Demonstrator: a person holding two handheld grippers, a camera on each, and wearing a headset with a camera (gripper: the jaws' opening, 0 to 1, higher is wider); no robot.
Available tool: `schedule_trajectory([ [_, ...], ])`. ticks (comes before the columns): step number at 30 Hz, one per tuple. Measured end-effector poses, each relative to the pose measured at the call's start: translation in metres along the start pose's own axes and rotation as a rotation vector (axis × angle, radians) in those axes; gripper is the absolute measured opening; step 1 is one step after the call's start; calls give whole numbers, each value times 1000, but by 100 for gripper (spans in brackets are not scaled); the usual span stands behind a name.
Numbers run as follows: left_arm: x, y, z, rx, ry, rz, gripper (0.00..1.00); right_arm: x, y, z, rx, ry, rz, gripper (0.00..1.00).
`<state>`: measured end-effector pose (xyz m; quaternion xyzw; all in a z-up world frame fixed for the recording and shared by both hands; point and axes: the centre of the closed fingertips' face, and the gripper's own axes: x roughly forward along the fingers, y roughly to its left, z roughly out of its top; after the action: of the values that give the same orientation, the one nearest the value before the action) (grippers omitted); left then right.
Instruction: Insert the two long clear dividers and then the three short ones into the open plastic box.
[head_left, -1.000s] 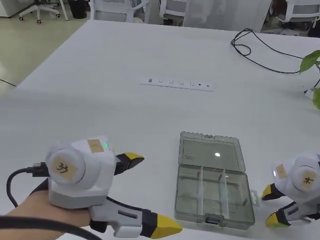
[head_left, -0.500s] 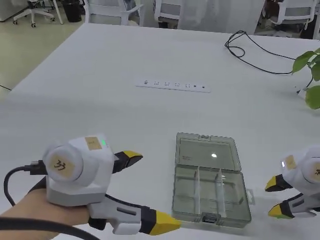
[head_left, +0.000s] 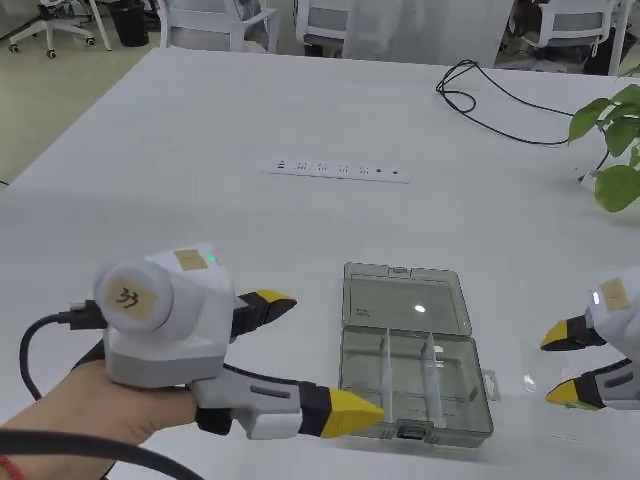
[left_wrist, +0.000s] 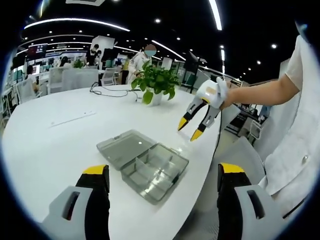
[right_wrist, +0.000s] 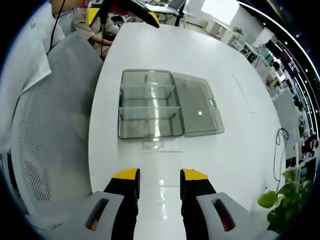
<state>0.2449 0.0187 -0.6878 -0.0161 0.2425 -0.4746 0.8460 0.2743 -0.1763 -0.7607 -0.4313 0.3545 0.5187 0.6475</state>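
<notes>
since a second ago the left tool (head_left: 334, 353) has come in toward the plastic box (head_left: 405, 302), and its lower yellow tip now overlaps the box's front left corner in the head view. the right tool (head_left: 553, 367) has drawn a little farther off to the box's right. we see the left tool spread wide and empty; the right tool stands narrowly parted, also holding nothing. the box has stayed put on the white desk (head_left: 200, 200), its lid laid flat behind the tray, with the two long dividers (head_left: 385, 372) standing side by side inside it. in the right gripper view a thin clear piece (right_wrist: 157, 145) lies on the desk just beside the box, between it and the right tool; we cannot tell which divider it is.
</notes>
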Motion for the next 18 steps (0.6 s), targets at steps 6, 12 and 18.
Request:
schedule_trajectory([
  [6,10,-9,13,-90,-31,-34,86,-16,3,25,-31,-26,-26,33],
  [12,20,-20,22,-174,-41,-75,79,-25,6,44,-56,-51,-42,33],
  [18,31,-32,27,-242,-42,-112,71,-32,10,63,-70,-70,-56,33],
])
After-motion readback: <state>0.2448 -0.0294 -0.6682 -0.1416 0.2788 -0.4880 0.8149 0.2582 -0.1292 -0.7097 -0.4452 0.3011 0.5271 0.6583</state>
